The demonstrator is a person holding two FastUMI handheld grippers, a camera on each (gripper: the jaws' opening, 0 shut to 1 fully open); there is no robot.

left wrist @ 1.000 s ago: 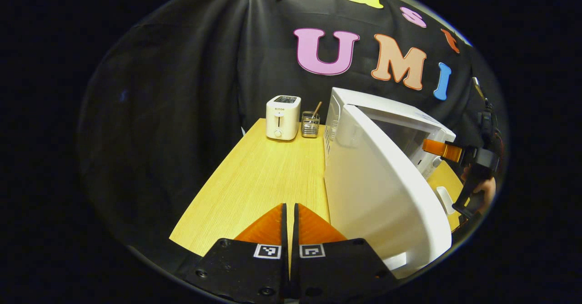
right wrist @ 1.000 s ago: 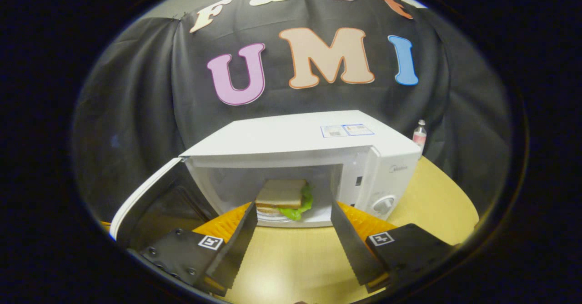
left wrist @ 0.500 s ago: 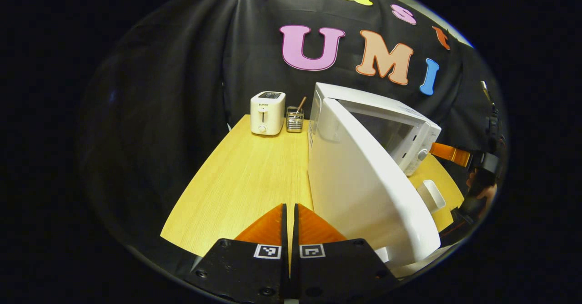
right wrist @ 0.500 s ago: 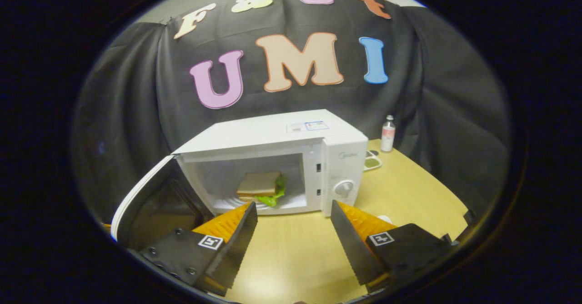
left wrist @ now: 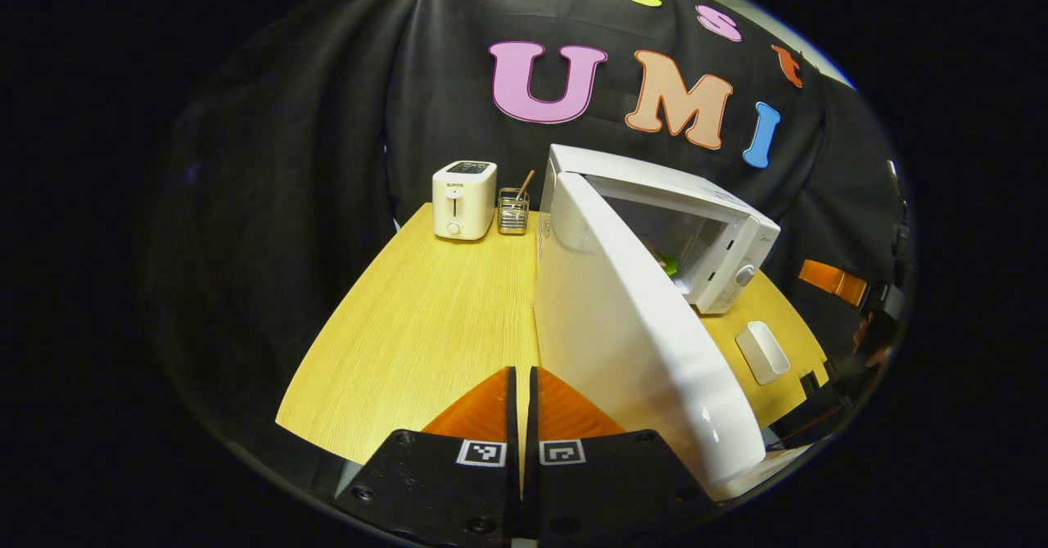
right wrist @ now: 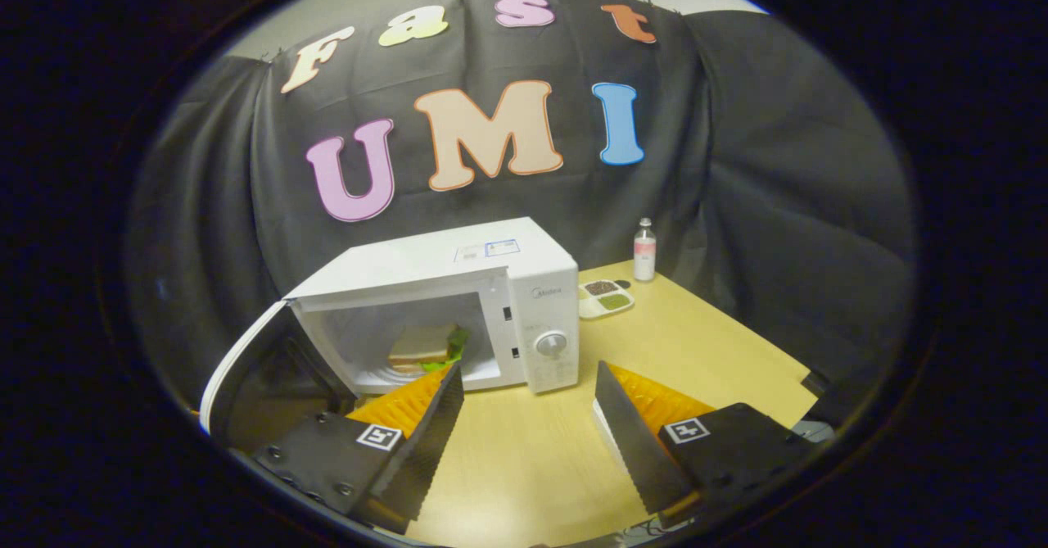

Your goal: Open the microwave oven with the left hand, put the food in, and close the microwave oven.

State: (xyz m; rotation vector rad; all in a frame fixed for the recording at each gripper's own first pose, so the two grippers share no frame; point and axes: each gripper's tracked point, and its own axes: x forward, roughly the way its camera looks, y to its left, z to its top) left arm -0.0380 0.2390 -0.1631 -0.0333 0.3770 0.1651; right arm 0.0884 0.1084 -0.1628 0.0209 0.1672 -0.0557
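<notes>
toaster (left wrist: 464, 200): small front wording, unreadable | microwave (right wrist: 458, 286): panel logo and top sticker, too small to read

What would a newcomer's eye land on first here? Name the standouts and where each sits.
The white microwave at the middle of the wooden table, its door swung wide open. Inside sits a sandwich with green lettuce poking out. The open right gripper hovers in front of the microwave, holding nothing, and a white toaster stands at the table's far edge.

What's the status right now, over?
Left gripper shut, empty, beside the open microwave door. Right gripper open, empty. Sandwich inside microwave. Door swing unobstructed.
</notes>
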